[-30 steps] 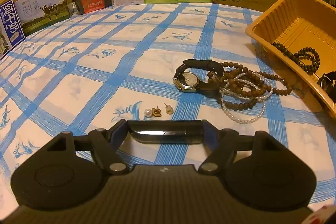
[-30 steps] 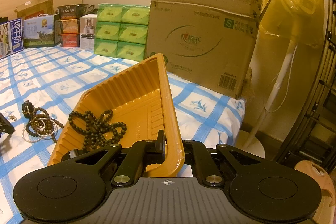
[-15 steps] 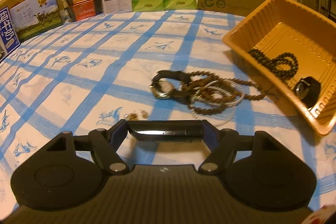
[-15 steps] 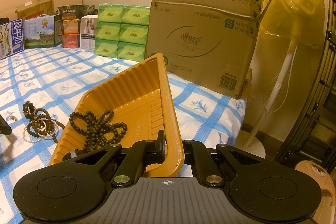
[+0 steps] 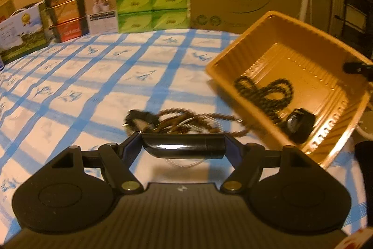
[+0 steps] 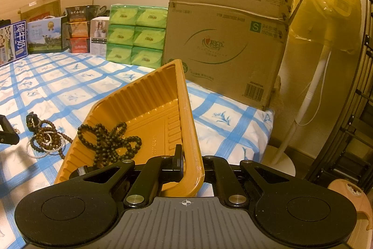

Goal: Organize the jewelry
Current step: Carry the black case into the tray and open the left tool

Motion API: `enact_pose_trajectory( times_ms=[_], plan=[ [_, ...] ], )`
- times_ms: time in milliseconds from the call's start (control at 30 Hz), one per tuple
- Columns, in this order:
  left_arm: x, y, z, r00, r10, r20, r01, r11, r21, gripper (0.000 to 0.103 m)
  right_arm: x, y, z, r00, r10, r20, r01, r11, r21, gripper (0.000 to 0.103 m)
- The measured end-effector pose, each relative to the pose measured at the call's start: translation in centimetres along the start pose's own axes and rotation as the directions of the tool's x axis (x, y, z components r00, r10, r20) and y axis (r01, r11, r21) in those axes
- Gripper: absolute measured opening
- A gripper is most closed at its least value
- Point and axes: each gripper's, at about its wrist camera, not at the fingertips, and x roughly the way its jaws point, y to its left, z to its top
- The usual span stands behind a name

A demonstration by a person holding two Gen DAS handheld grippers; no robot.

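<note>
My left gripper (image 5: 183,149) is shut on a glossy black cylinder (image 5: 177,145), held crosswise between its fingers above the blue-checked cloth. Just beyond it lies a tangle of a black-strapped watch (image 5: 137,120), brown bead strings (image 5: 186,118) and a pearl string. The orange tray (image 5: 268,50) stands tilted at the right, with a dark bead string (image 5: 265,90) and a black watch (image 5: 299,125) inside. My right gripper (image 6: 190,165) is shut on the near rim of the tray (image 6: 144,95), which it holds lifted. The dark beads (image 6: 109,141) lie on the tray's slope.
Green tissue packs (image 6: 135,36), a big cardboard box (image 6: 223,39) and several cartons (image 5: 65,11) line the back of the cloth. A fan under a yellow bag (image 6: 326,4) and a dark rack stand past the right edge of the bed (image 6: 265,123).
The left gripper has drawn back, risen and swung right with the black cylinder. The jewelry tangle now sits low behind it and the small earrings are hidden. The right gripper and tray kept still.
</note>
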Motion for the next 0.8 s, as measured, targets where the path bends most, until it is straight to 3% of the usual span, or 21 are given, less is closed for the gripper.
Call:
enact_pose_trajectory(
  times_ms=[267, 533, 800],
  plan=[
    [0.0, -4.3, 1.6, 0.993, -0.111, 0.035, 0.110, 0.993, 0.036, 0.073, 0.0, 0.1, 0.0, 1.000, 0.004, 0.000, -0.004, 1.000, 0.004, 0.006],
    [0.4, -9.4, 2.6, 0.971, -0.236, 0.043, 0.230, 0.966, 0.117, 0.073, 0.0, -0.1, 0.0, 1.000, 0.007, 0.000, -0.007, 1.000, 0.007, 0.006],
    [0.7, -12.0, 2.9, 0.953, -0.302, 0.035, 0.293, 0.943, 0.157, 0.073, 0.0, -0.2, 0.0, 1.000, 0.008, 0.000, -0.008, 1.000, 0.009, 0.006]
  ],
)
